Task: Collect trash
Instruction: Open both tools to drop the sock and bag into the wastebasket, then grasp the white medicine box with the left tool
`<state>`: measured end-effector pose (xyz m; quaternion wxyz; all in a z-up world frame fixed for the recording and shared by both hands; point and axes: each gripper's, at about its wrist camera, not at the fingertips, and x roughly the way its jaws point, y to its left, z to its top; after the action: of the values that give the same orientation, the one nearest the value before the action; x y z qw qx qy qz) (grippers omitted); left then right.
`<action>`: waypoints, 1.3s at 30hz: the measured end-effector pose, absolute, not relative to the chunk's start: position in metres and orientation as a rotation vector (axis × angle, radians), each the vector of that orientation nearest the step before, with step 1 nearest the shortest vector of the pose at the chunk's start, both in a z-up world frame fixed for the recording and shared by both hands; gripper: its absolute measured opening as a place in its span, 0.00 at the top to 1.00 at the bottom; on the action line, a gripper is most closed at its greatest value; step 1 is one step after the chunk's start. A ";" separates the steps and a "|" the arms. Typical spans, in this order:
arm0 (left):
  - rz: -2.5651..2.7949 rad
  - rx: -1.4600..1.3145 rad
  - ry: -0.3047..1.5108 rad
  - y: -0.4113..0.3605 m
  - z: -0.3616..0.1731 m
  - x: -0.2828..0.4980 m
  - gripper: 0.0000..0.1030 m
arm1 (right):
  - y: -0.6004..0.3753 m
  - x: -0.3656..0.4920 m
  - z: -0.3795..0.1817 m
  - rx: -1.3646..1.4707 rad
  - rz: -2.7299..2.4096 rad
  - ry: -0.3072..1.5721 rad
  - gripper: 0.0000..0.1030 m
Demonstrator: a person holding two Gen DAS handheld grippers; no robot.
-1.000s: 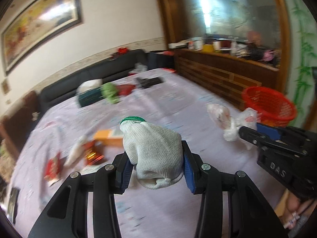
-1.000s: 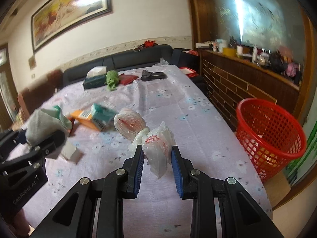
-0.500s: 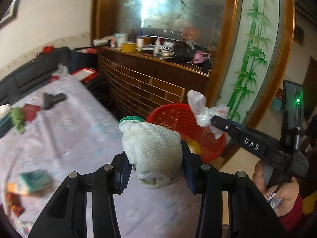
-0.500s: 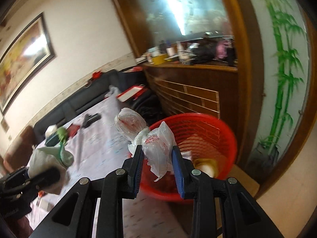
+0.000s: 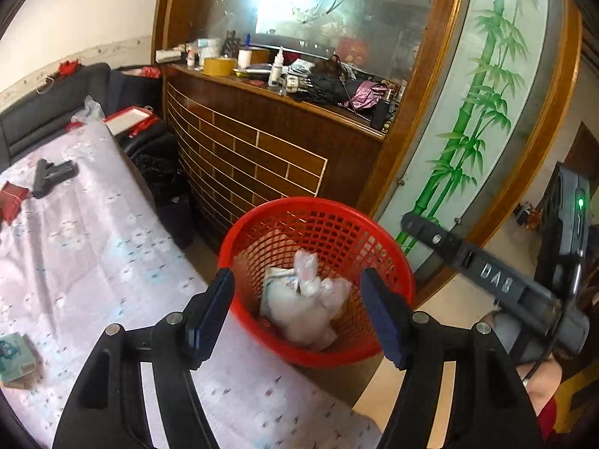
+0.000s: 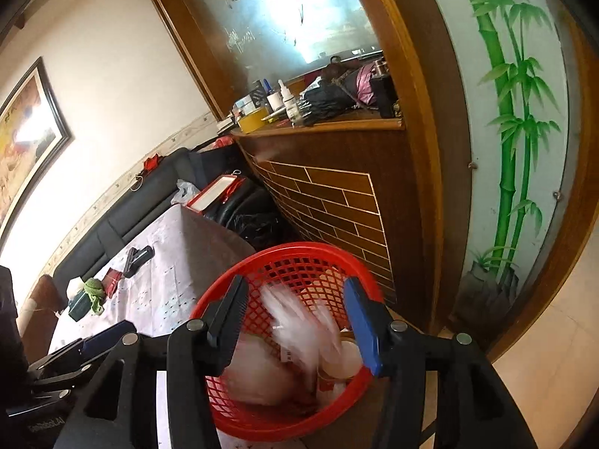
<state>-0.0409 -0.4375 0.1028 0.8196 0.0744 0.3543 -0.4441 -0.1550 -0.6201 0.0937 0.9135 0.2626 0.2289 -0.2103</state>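
A red mesh basket (image 5: 262, 224) stands on the floor by the table's near right corner; it also shows in the right wrist view (image 6: 299, 254). My left gripper (image 5: 299, 310) is open and empty above it. Inside lie the white glove (image 5: 299, 321) and the knotted white plastic bag (image 5: 309, 273). My right gripper (image 6: 295, 321) is open and empty over the basket, and the plastic bag (image 6: 295, 321) is a falling blur between its fingers. The right gripper's body (image 5: 486, 277) shows at right in the left wrist view.
The table with a floral purple cloth (image 5: 86, 247) holds a black toy gun (image 5: 52, 176), a red packet (image 5: 11, 202) and a small box (image 5: 15, 355). A wooden counter (image 5: 262, 149) with clutter stands behind the basket. A black sofa (image 6: 123, 217) lies beyond.
Both grippers opened over the basket. The glove dropped from the left gripper and the plastic bag from the right into the basket. Both grippers moved closer to the basket.
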 end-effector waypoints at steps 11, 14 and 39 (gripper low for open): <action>-0.797 0.192 0.731 -0.335 0.088 -0.070 0.29 | -0.542 -0.145 0.087 0.507 -0.237 0.532 0.44; -0.746 0.180 0.736 -0.301 0.084 -0.071 0.29 | -0.504 -0.132 0.082 0.463 -0.156 0.578 0.44; -0.598 0.117 0.947 -0.074 0.031 0.037 0.28 | -0.367 -0.093 0.063 0.256 0.034 0.720 0.43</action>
<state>0.0372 -0.0740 0.0314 0.8456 0.0553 0.4490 -0.2834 -0.0928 -0.3673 0.0631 0.9278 0.1251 0.3511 0.0165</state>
